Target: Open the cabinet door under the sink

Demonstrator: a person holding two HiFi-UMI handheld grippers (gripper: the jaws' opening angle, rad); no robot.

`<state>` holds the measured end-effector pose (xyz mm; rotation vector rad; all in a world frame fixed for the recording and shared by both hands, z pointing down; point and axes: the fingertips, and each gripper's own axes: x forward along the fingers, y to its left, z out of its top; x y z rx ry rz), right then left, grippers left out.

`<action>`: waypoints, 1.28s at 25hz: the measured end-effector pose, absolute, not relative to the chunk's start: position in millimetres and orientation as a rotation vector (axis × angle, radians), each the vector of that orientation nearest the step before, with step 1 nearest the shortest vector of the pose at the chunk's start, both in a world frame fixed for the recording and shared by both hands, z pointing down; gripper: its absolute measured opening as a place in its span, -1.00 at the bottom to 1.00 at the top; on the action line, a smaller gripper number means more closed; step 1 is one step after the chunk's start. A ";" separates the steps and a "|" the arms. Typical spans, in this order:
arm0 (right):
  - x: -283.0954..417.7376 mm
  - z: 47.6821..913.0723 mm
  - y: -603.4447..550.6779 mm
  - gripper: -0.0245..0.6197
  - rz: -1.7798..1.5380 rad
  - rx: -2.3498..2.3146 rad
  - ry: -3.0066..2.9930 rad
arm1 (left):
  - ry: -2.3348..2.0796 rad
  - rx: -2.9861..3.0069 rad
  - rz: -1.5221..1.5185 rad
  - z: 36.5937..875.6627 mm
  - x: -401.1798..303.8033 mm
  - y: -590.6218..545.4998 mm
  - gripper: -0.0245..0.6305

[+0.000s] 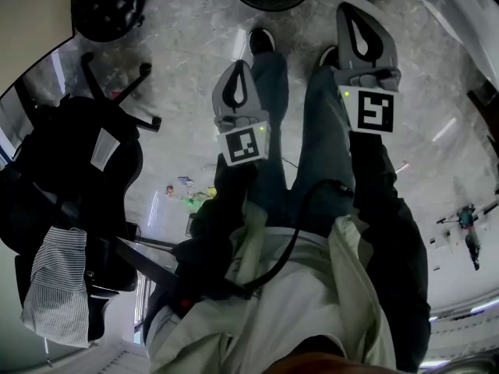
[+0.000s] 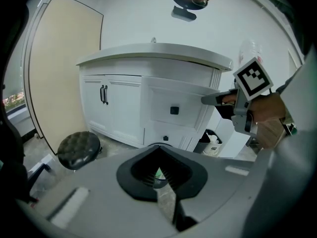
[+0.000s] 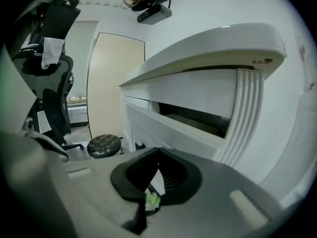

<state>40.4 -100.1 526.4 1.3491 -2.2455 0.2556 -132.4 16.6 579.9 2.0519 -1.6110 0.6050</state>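
Observation:
The white sink cabinet (image 2: 148, 73) stands ahead in the left gripper view, with two closed doors and black bar handles (image 2: 104, 94) on its left. A front panel with a square black knob (image 2: 174, 110) stands ajar, and the right gripper view shows a dark gap (image 3: 198, 120) behind it. My right gripper (image 2: 207, 99) has its tip at that panel's right edge; whether it touches I cannot tell. Its jaws are together (image 3: 157, 150) with nothing between them. My left gripper (image 2: 159, 148) is shut, empty and farther back. Both grippers show above the person's legs, left gripper (image 1: 238, 92) and right gripper (image 1: 359, 33).
A black tufted stool (image 2: 78, 150) sits on the floor left of the cabinet. A bin holding a white bottle (image 2: 212, 144) stands by its right side. A black office chair (image 1: 70, 178) with a striped cloth (image 1: 54, 287) is at the person's left.

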 end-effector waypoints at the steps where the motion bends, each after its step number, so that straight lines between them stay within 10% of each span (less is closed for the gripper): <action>1: 43.3 527.1 -107.6 -0.92 0.254 1.357 -2.240 | -1.612 2.049 0.605 580.4 -133.7 17.6 -0.91; 32: 40.2 540.2 -99.4 -0.92 0.417 1.462 -2.305 | -1.654 2.023 0.623 575.8 -149.4 39.8 -0.91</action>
